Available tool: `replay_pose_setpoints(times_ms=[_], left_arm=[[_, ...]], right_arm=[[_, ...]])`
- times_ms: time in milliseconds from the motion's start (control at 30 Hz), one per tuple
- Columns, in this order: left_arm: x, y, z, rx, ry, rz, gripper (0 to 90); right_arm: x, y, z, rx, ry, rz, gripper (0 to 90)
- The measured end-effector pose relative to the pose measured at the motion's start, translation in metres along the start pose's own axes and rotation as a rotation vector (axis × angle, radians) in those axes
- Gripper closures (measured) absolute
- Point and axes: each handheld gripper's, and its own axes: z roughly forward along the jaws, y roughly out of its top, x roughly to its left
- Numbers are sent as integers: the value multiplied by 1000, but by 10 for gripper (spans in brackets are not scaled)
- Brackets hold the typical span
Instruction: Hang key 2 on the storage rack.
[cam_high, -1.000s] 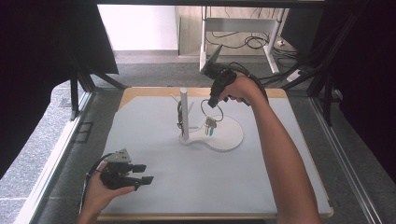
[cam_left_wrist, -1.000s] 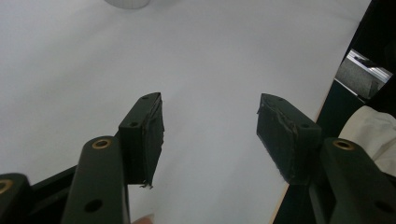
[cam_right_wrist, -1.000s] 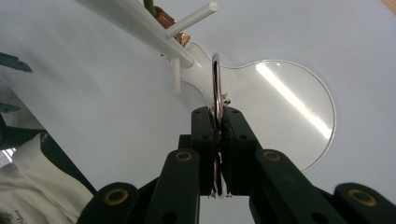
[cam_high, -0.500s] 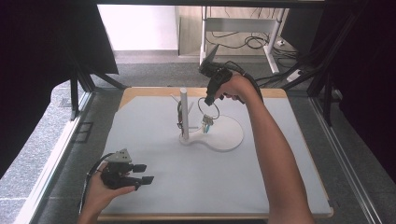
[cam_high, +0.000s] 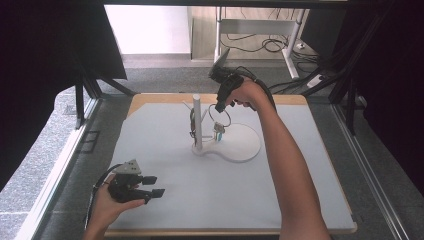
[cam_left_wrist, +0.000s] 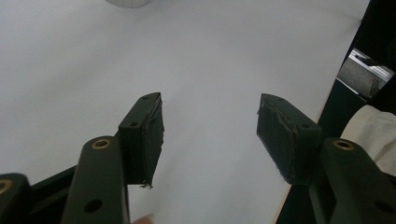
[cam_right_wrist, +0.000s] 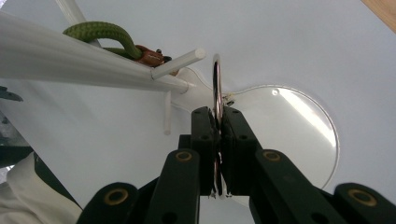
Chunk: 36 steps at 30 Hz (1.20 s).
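A white stand with thin side pegs rises from a round white base at the middle of the mat. A green cord loop hangs on the stand's left side. My right gripper is shut on a metal key ring, from which a small tag dangles just right of the post. In the right gripper view the ring stands edge-on between the shut right gripper, close to a peg tip and the green cord. My left gripper rests open near the front left, and in its own view this gripper holds nothing.
The white mat covers a wooden table. Black frame legs stand at the left, and cables lie on the floor behind. The table's edge runs close past the left gripper's right jaw in its own view.
The right gripper has carried the key ring leftward toward the post and slightly lower. The left gripper has stayed put.
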Motion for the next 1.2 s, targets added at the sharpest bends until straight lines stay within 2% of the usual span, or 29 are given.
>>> replay_pose_setpoints(times_ms=[633, 1200], left_arm=[[-2, 1, 2, 7, -2, 9, 415], [-4, 1, 4, 15, -4, 19, 414]], right_arm=[[10, 13, 3, -27, -13, -8, 839], [22, 9, 13, -11, -3, -29, 839]])
